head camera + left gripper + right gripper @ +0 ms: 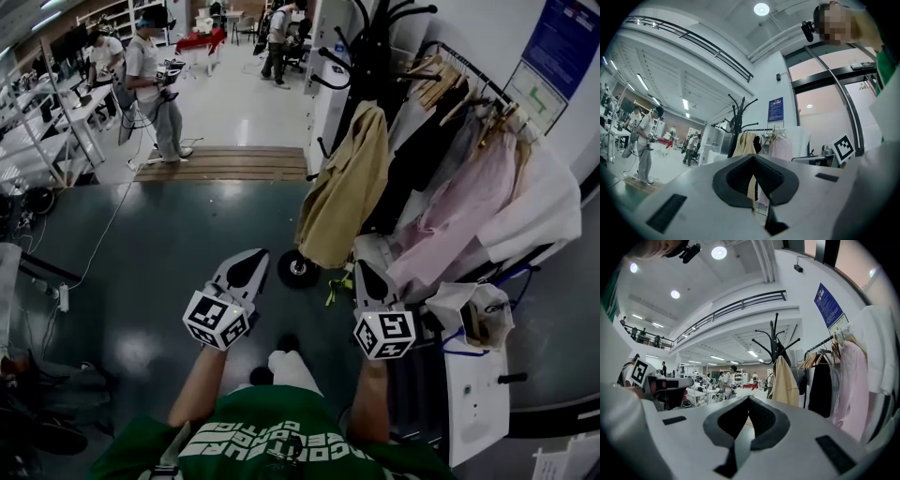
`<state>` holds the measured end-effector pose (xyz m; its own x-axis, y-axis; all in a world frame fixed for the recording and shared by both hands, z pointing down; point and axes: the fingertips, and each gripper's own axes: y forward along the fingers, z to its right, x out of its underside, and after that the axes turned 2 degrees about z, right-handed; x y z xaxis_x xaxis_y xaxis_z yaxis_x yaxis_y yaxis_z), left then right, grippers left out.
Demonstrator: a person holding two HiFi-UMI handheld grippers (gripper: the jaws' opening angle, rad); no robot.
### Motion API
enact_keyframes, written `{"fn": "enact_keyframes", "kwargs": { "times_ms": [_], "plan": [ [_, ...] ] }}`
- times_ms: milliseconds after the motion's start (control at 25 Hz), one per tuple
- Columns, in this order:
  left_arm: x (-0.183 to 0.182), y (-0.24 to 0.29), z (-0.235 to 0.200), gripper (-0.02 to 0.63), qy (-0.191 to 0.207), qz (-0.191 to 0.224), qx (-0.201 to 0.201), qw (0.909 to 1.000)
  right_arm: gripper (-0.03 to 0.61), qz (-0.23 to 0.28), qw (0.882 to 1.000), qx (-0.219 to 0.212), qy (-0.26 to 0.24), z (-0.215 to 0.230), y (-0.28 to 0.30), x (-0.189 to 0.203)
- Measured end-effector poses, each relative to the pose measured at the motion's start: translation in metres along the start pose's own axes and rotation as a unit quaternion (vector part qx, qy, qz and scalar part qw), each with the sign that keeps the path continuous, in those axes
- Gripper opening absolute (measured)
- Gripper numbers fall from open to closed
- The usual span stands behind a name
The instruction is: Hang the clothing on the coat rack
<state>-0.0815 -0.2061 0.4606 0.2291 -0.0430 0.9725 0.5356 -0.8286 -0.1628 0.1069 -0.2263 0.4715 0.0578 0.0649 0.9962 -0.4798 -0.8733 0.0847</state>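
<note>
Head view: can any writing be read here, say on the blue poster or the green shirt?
Blue poster: white print, too small to read.
Green shirt: white lettering, upside down and blurred, unreadable.
Marker cubes: black-and-white square patterns only, no words.
Nothing else is legible.

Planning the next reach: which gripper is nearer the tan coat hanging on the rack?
Right, it seems. In the head view the right gripper sits just below the hem of the tan coat; the left gripper is off to its left, farther away.
</note>
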Motion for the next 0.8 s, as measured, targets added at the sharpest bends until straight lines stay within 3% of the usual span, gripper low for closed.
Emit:
{"fn": "enact_keyframes", "kwargs": {
  "times_ms": [800],
  "plan": [
    [0.003,-0.004,-0.001,0.003,-0.010,0.007,-0.006,0.9999,0.009,-0.009,1.000,0.008,-0.012,0.006,-0.004,0.011]
  ]
}}
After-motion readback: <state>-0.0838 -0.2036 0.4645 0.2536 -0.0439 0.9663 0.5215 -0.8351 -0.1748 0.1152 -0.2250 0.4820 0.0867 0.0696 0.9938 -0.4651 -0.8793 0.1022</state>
